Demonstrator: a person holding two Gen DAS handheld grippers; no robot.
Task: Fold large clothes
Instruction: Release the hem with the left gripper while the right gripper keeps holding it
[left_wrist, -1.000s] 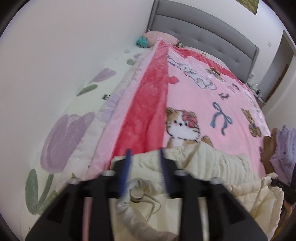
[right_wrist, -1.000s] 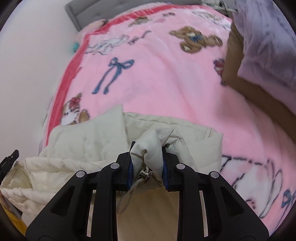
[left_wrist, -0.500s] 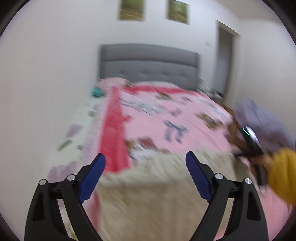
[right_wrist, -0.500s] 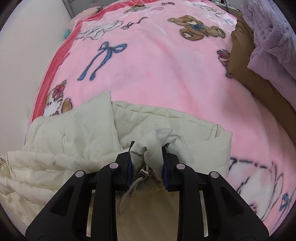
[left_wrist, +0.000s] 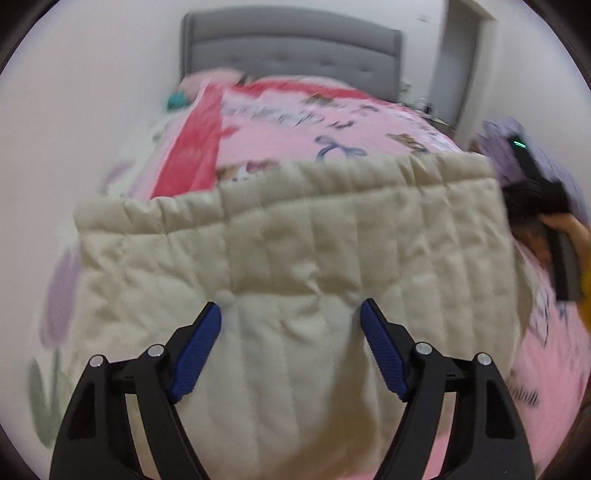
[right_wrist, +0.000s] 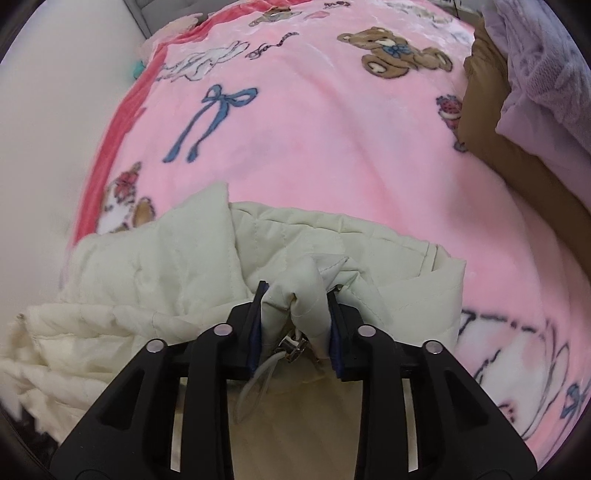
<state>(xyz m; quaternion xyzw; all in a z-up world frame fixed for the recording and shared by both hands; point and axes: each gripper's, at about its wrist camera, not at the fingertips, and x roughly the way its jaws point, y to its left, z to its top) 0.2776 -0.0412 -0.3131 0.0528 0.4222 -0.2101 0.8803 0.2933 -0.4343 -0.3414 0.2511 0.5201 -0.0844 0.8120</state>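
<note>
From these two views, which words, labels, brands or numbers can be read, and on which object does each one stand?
None can be read with certainty.
Pink blanket: dark cursive script beside the teddy bear, too small and distorted to read.
Pink blanket, near the blue bow in the left wrist view: script lost in motion blur.
Cream quilted jacket: no label or brand visible.

Cream quilted jacket (left_wrist: 295, 258), folded, on bed.

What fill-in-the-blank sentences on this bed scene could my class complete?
1. The left tongs are ____.
2. The right tongs are shut on the cream ____.
3. The blanket under the garment is mostly ____.
4. The headboard is ____.

Missing words: open; jacket; pink; grey
</note>
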